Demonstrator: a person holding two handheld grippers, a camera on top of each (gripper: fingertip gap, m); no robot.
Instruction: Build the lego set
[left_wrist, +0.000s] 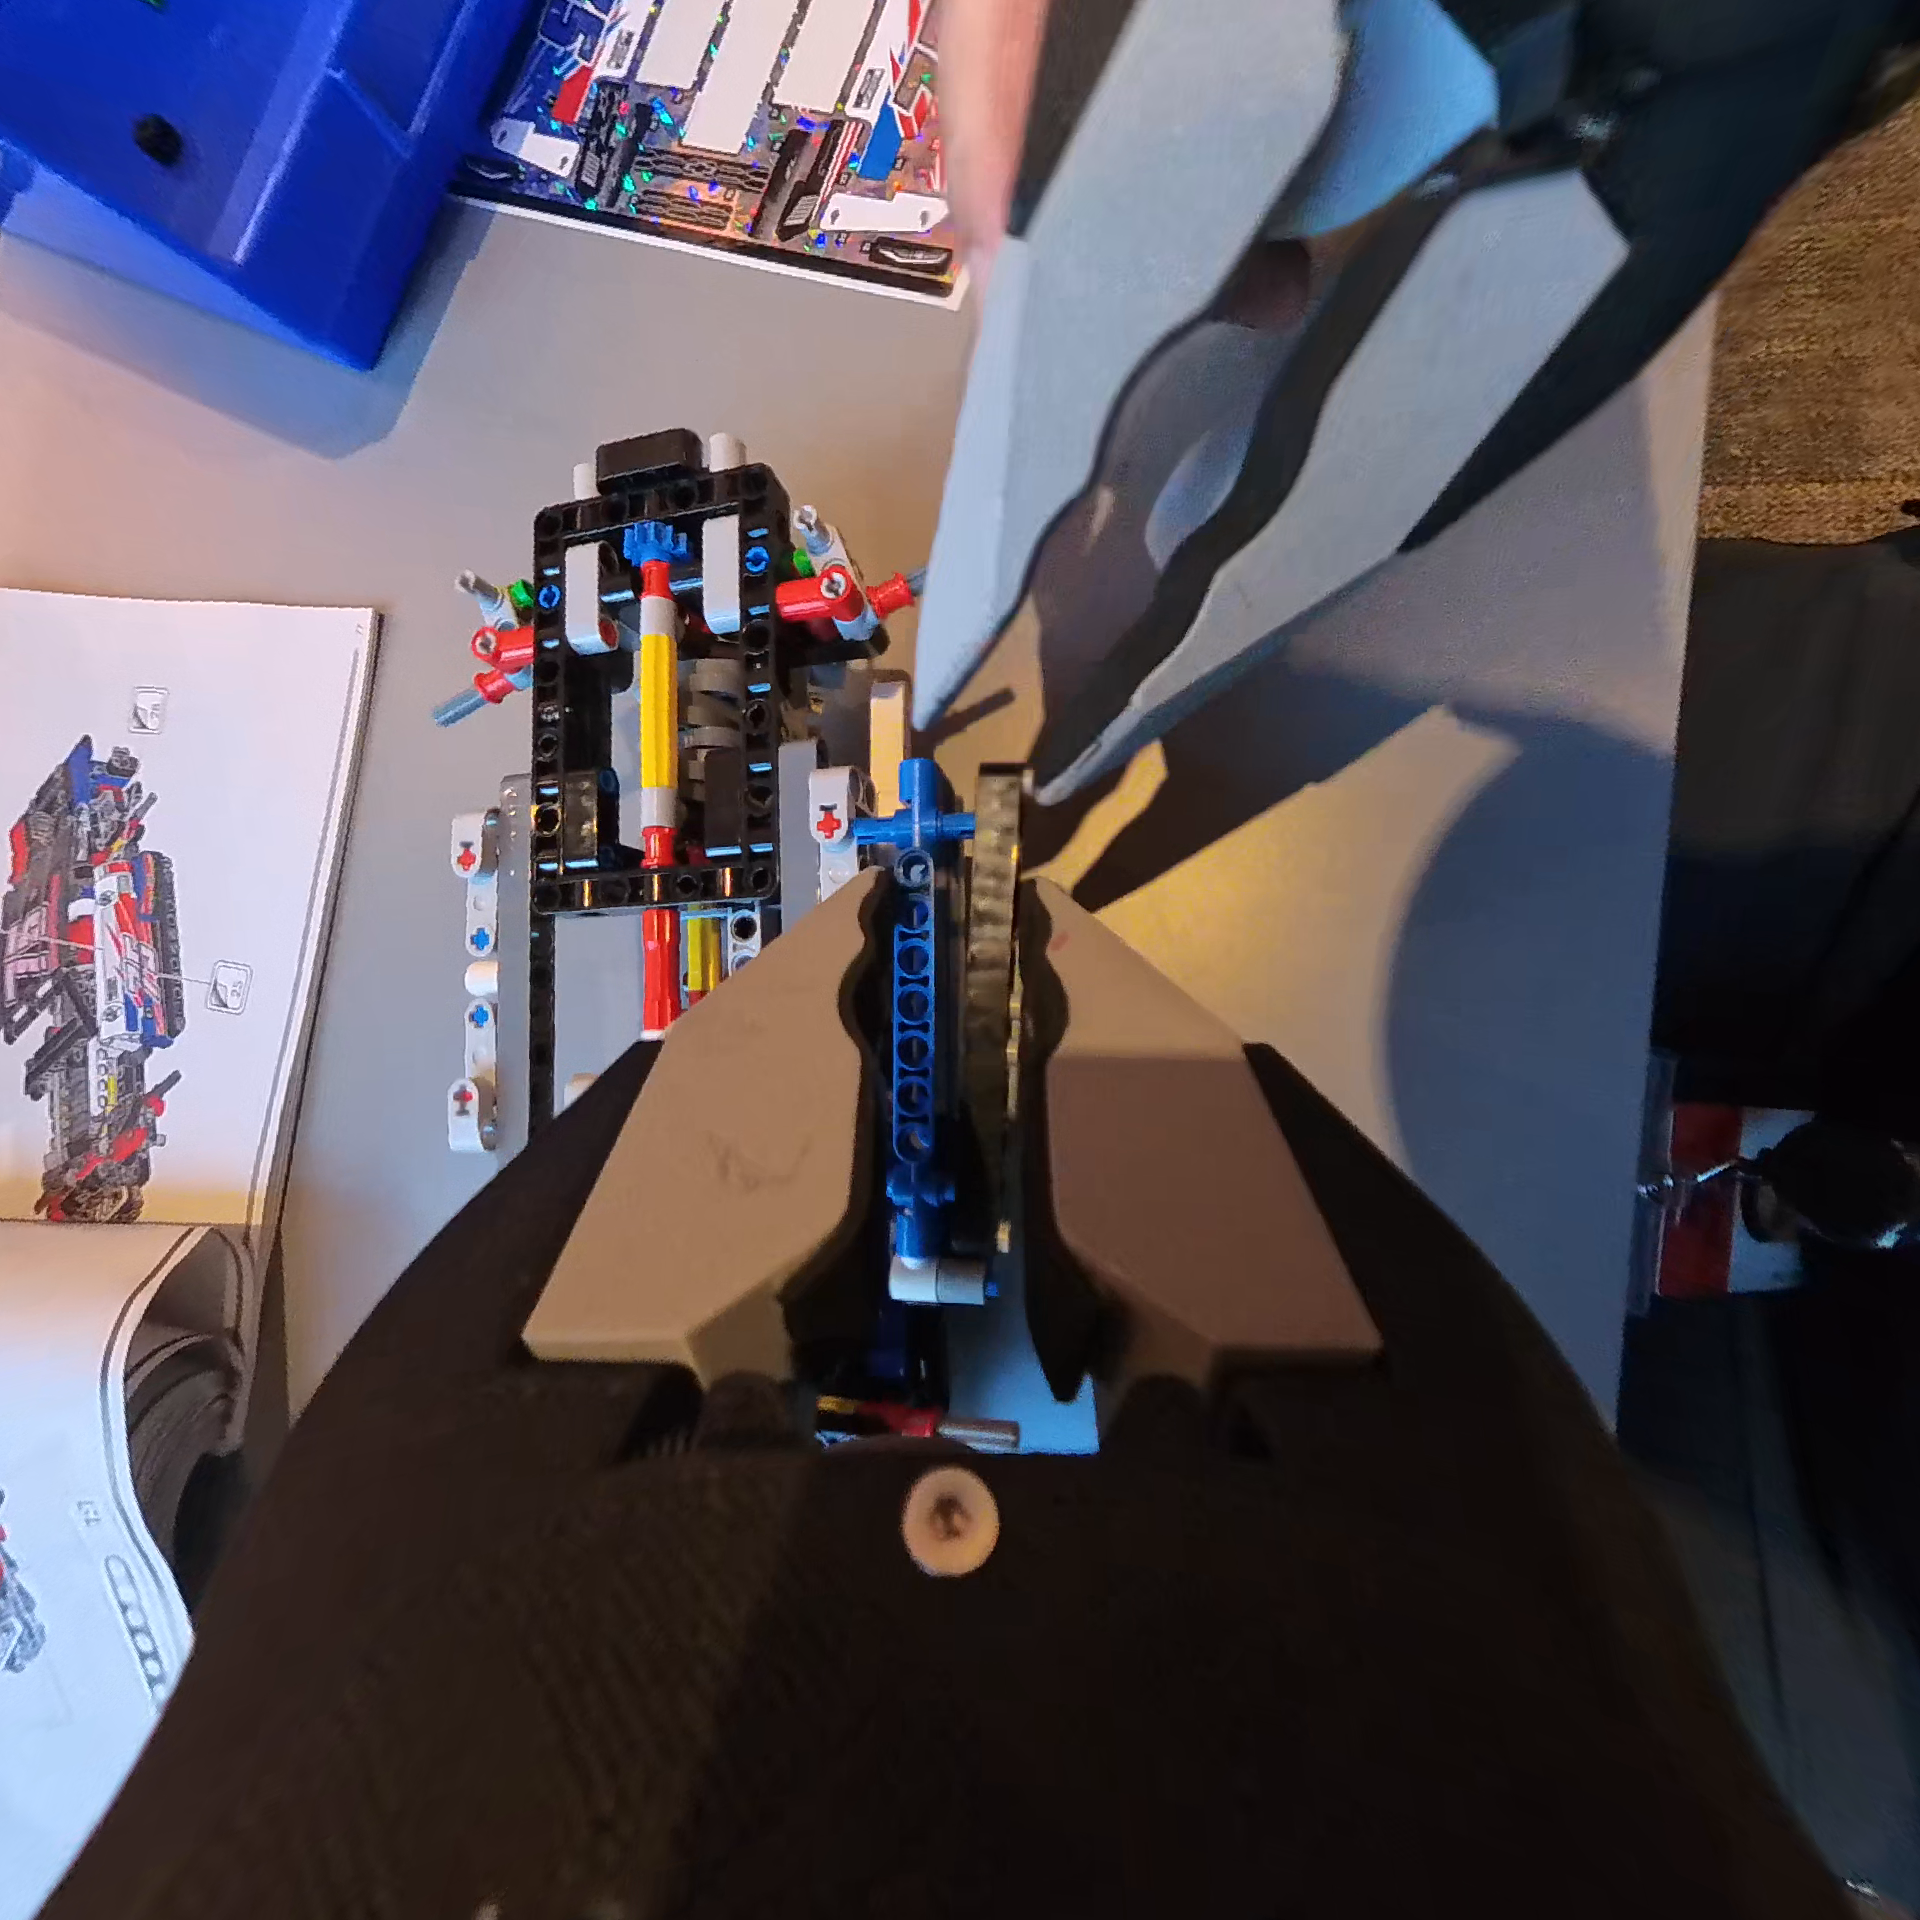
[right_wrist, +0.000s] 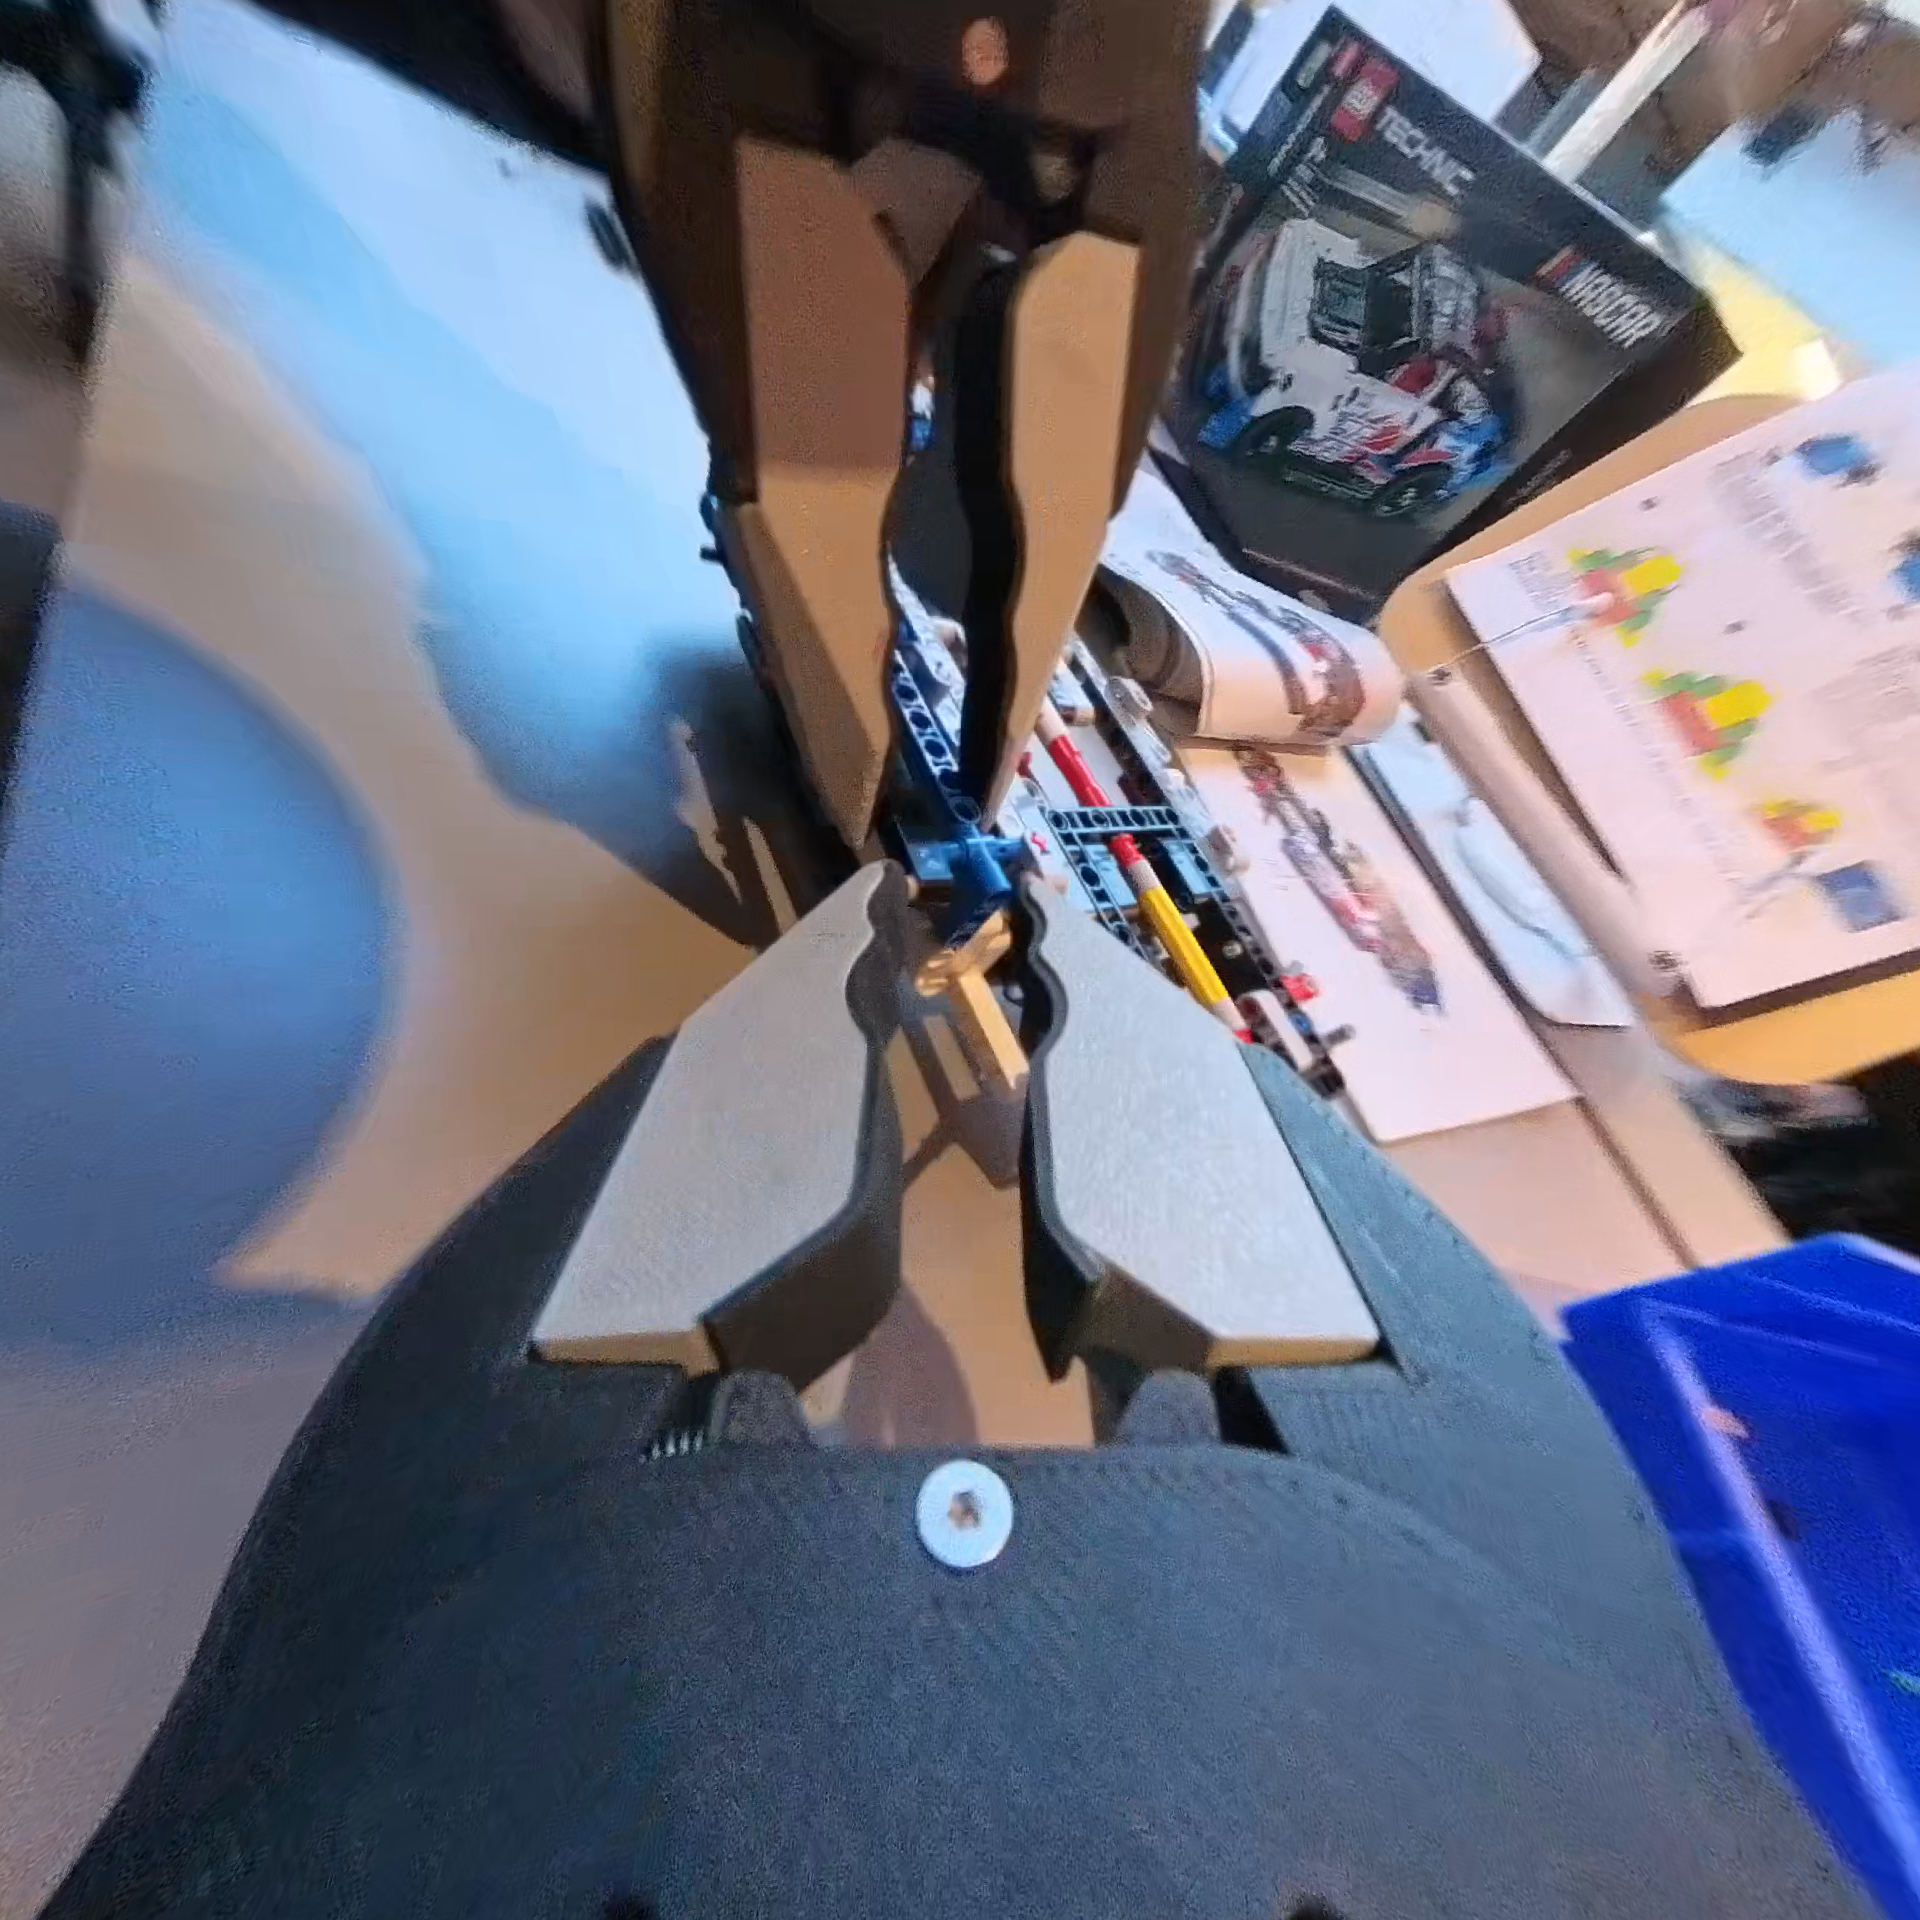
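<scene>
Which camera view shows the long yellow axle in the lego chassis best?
The left wrist view: there the yellow axle is sharp and seen along its full length inside the black frame. The right wrist view shows it smaller, blurred and slanted, beside the right gripper.

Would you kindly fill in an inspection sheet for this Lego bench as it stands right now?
Surface: pale grey tabletop, partly in warm light.
Job's things: black-framed Lego chassis with a yellow axle lies flat; long blue holed beam beside a dark toothed part at its right side.
Clutter: blue plastic bin, shiny sticker sheet, open instruction booklet, black set box.
Grippers: left tool shut on the blue beam and the toothed part; right tool at the beam's cross-shaped end, a tan piece between its fingers, grip unclear.
Cables: nothing seen.
Surroundings: brown carpet.
</scene>
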